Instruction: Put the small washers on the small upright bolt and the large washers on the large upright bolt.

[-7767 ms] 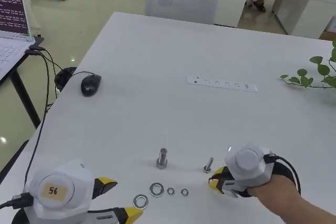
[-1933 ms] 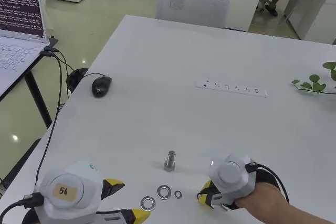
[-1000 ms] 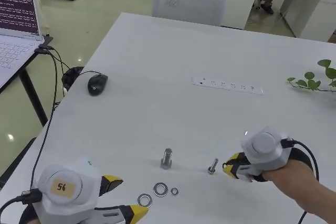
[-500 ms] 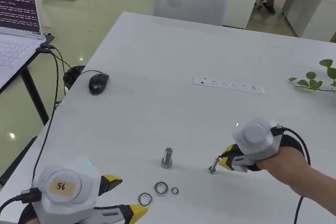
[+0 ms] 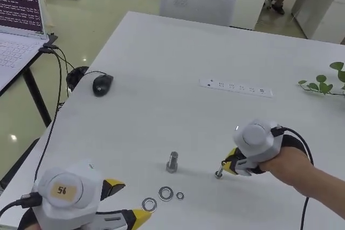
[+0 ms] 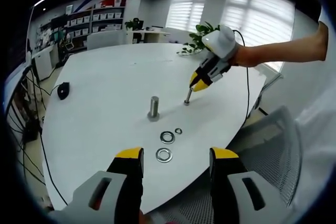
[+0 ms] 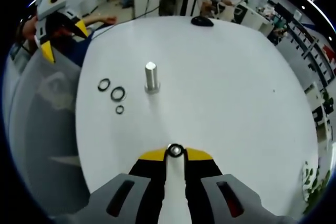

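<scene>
The small upright bolt (image 5: 219, 174) stands right of the large upright bolt (image 5: 172, 161). My right gripper (image 5: 227, 166) hovers at the small bolt's top, shut on a small washer (image 7: 175, 151) pinched at its yellow tips. The left gripper view shows this right gripper (image 6: 196, 84) just above the small bolt (image 6: 186, 98). Two large washers (image 5: 165, 193) (image 5: 149, 204) and one small washer (image 5: 180, 195) lie flat in front of the large bolt. My left gripper (image 5: 126, 202) waits open at the near table edge, with the nearest large washer (image 6: 164, 155) ahead between its jaws, untouched.
A black mouse (image 5: 102, 84) and its cable lie at the table's left edge. A white power strip (image 5: 235, 88) sits mid-table and a plant (image 5: 323, 82) at the right. A grey chair (image 5: 197, 5) stands beyond the far edge, and a laptop (image 5: 16, 20) to the left.
One small washer has left the row by the large bolt. My right gripper went from the washers to the small bolt and has closed in on its top. The left gripper stayed put.
</scene>
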`<action>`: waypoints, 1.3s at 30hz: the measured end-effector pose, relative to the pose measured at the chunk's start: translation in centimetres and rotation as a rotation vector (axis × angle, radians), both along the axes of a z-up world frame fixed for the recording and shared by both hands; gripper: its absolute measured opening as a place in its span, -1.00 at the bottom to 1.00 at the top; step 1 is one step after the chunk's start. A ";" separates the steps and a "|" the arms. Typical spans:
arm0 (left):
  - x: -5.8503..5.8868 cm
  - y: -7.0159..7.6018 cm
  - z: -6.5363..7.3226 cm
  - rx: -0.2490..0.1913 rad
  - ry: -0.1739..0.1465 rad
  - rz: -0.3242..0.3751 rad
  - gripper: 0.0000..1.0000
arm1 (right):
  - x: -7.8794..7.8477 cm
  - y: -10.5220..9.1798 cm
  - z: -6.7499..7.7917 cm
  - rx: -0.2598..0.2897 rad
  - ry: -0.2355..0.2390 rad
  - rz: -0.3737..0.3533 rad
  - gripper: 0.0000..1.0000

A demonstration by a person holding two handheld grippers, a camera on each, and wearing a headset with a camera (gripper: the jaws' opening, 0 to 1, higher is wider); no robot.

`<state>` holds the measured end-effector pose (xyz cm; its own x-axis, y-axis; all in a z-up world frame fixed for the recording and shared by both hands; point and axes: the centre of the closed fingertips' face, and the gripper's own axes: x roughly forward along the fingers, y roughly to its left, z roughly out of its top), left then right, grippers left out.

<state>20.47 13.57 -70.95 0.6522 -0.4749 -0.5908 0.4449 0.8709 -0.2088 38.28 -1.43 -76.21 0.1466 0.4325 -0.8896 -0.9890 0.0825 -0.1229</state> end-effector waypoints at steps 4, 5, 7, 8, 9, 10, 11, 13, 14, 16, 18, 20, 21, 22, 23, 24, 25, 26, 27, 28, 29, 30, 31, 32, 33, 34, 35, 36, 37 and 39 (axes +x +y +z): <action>0.0 0.0 0.0 0.000 0.000 -0.001 -0.01 | -0.1 0.0 -0.1 -0.012 0.001 0.008 -0.74; 0.0 0.0 0.0 -0.001 0.000 0.000 -0.01 | -0.1 0.1 -0.1 -0.017 0.002 0.009 -0.74; -0.1 0.1 0.0 0.000 0.000 0.001 -0.01 | -0.1 0.0 -0.2 -0.025 0.001 0.013 -0.74; -0.1 0.1 0.0 0.000 0.000 0.001 -0.01 | -0.1 0.0 -0.4 -0.029 0.002 0.014 -0.74; -0.1 0.1 0.0 -0.001 0.000 0.002 -0.01 | 0.0 0.0 -0.4 -0.032 0.002 0.014 -0.74; -0.1 0.1 0.0 -0.002 0.000 0.002 -0.01 | 0.0 0.0 -0.6 -0.034 0.003 0.015 -0.74; -0.1 0.2 0.0 -0.001 0.000 0.002 -0.01 | -0.1 0.1 -0.6 -0.035 0.004 0.016 -0.74; -0.1 0.2 -0.1 0.000 0.001 0.003 -0.01 | -0.1 0.1 -0.8 -0.041 0.007 0.017 -0.74; -0.1 0.2 -0.1 -0.001 0.001 0.005 -0.01 | -0.1 0.1 -1.0 -0.044 0.010 0.018 -0.74; -0.2 0.3 -0.1 0.000 0.002 0.005 -0.01 | 0.0 0.1 -1.3 -0.048 0.012 0.018 -0.74; -0.2 0.3 -0.1 0.000 0.002 0.007 -0.01 | 0.0 0.1 -1.6 -0.051 0.018 0.018 -0.74; -0.2 0.4 -0.1 0.001 0.003 0.008 -0.01 | -0.1 0.0 -2.0 -0.061 0.021 0.020 -0.74; -0.3 0.4 -0.1 0.001 0.003 0.010 -0.01 | -0.1 0.1 -2.2 -0.066 0.022 0.023 -0.74; -0.3 0.4 -0.1 0.002 0.004 0.010 -0.01 | -0.1 0.1 -2.4 -0.068 0.023 0.022 -0.74; -0.3 0.5 -0.1 0.002 0.004 0.012 -0.01 | -0.1 0.1 -2.7 -0.072 0.026 0.021 -0.74; -0.3 0.5 -0.1 0.001 0.005 0.013 -0.01 | -0.1 0.0 -2.9 -0.077 0.027 0.019 -0.74; -0.4 0.6 -0.2 0.002 0.005 0.015 -0.01 | 0.0 0.0 -3.1 -0.081 0.028 0.017 -0.74; -0.4 0.7 -0.2 0.004 0.005 0.017 -0.01 | 0.1 0.0 -3.4 -0.081 0.029 0.014 -0.74; -0.4 0.7 -0.2 0.004 0.005 0.018 -0.01 | 0.1 0.0 -3.6 -0.083 0.032 0.010 -0.74; -0.4 0.8 -0.2 0.004 0.006 0.020 -0.01 | 0.2 -0.1 -3.8 -0.086 0.033 0.007 -0.74; -0.4 0.8 -0.2 0.004 0.007 0.021 -0.01 | 0.2 -0.1 -4.0 -0.087 0.034 0.007 -0.74; -0.4 0.9 -0.2 0.005 0.007 0.023 -0.01 | 0.4 -0.1 -4.4 -0.089 0.032 0.002 -0.74; -0.5 0.9 -0.2 0.004 0.008 0.023 -0.01 | 0.5 -0.3 -4.6 -0.092 0.033 -0.003 -0.74; -0.5 0.9 -0.2 0.005 0.008 0.023 -0.01 | 0.6 -0.3 -4.8 -0.094 0.036 -0.013 -0.74; -0.5 0.9 -0.2 0.006 0.008 0.023 -0.01 | 0.6 -0.3 -4.9 -0.092 0.037 -0.017 -0.74; -0.5 0.9 -0.2 0.006 0.009 0.023 -0.01 | 0.6 -0.4 -5.0 -0.090 0.040 -0.023 -0.73; -0.5 0.9 -0.2 0.006 0.009 0.023 -0.01 | 0.6 -0.4 -5.0 -0.090 0.043 -0.028 -0.73; -0.6 0.9 -0.2 0.007 0.010 0.024 -0.01 | 0.6 -0.5 -5.1 -0.090 0.043 -0.033 -0.73; -0.6 0.9 -0.3 0.008 0.011 0.023 -0.01 | 0.7 -0.5 -5.1 -0.089 0.043 -0.038 -0.73; -0.6 0.9 -0.3 0.007 0.012 0.024 -0.01 | 0.8 -0.5 -4.9 -0.079 0.042 -0.047 -0.70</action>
